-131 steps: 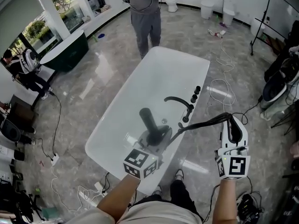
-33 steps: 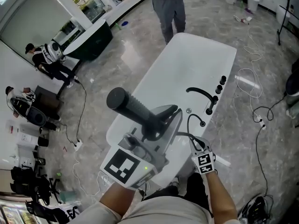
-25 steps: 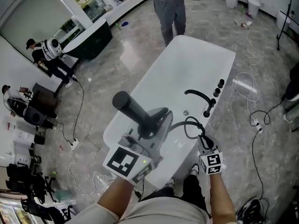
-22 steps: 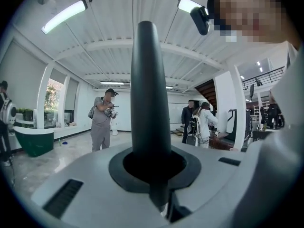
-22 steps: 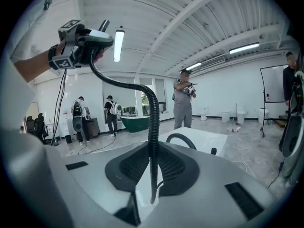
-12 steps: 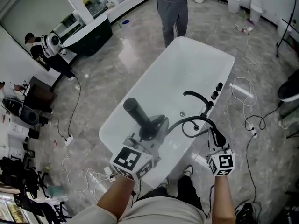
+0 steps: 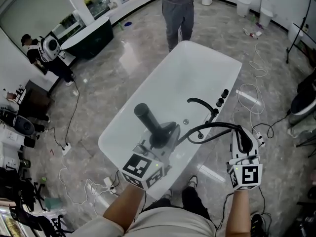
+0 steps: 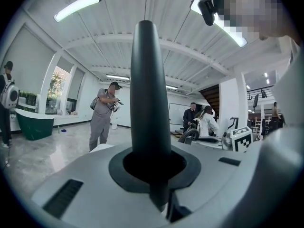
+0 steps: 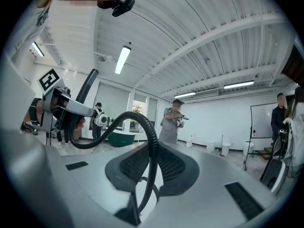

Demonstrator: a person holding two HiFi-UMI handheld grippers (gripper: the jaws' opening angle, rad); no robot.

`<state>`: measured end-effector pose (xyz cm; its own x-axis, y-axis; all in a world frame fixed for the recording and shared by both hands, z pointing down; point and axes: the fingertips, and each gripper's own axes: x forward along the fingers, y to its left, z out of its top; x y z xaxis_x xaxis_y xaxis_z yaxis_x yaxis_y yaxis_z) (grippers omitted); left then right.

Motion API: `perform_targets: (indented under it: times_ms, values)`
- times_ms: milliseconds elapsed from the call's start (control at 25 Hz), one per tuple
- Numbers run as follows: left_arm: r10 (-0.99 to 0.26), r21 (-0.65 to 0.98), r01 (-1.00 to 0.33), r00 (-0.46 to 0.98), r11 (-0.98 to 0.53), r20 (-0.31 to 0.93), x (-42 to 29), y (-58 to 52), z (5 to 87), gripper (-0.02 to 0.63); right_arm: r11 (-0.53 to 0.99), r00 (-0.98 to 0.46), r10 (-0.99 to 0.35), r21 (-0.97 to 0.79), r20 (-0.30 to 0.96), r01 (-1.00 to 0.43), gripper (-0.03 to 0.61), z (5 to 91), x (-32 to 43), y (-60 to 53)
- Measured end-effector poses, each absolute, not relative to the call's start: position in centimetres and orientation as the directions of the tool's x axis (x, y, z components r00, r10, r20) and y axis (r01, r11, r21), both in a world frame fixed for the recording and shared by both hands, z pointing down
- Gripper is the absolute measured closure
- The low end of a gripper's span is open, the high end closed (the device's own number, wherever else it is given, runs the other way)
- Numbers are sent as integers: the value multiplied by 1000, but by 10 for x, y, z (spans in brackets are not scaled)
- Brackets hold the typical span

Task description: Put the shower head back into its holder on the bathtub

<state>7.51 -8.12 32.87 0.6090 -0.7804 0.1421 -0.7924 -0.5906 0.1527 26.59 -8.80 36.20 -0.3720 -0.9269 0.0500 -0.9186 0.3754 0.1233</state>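
Note:
A black shower head (image 7: 147, 121) stands up out of my left gripper (image 7: 161, 136), which is shut on its lower end above the near part of the white bathtub (image 7: 123, 132). In the left gripper view the shower head (image 8: 149, 99) rises straight between the jaws of that gripper (image 8: 156, 184). Its ribbed black hose (image 7: 210, 127) arches rightward to my right gripper (image 7: 242, 135), shut on it beyond the tub's right rim. The right gripper view shows the hose (image 9: 151, 141) pinched in the gripper (image 9: 149, 184). The black spout (image 7: 200, 104) and knobs (image 7: 222, 95) sit on the right rim.
A person in grey (image 7: 178, 11) stands at the tub's far end. Loose cables (image 7: 249, 95) lie on the floor to the right. A dark green tub (image 7: 89, 37) and people (image 7: 47, 51) are at the far left. My own legs and shoes (image 7: 190, 184) are by the near rim.
My right gripper has risen and moved right with the hose, drawing it into a wider arch. The left gripper has sunk slightly with the shower head.

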Motion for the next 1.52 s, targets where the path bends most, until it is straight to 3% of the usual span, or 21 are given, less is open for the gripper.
perform_targets:
  times_ms: [280, 600, 1000, 1320, 1520]
  values:
    - [-748, 158, -749, 659, -643, 77, 105, -83, 304, 577, 313, -317, -948, 235, 22, -920, 518, 305, 291, -68]
    - [-723, 168, -720, 689, -673, 59, 136, -82, 296, 577, 214, -200, -977, 357, 77, -909, 518, 287, 322, -39]
    - [-711, 121, -714, 699, -689, 76, 175, -88, 291, 577, 229, -236, -972, 244, 2, -942, 518, 277, 355, -29]
    - [-719, 98, -727, 686, -679, 107, 169, -96, 294, 577, 301, -300, -953, 182, 34, -936, 518, 299, 331, -43]
    - [-701, 155, -703, 709, -694, 78, 159, -103, 301, 577, 266, -269, -963, 263, 26, -927, 518, 278, 324, -42]
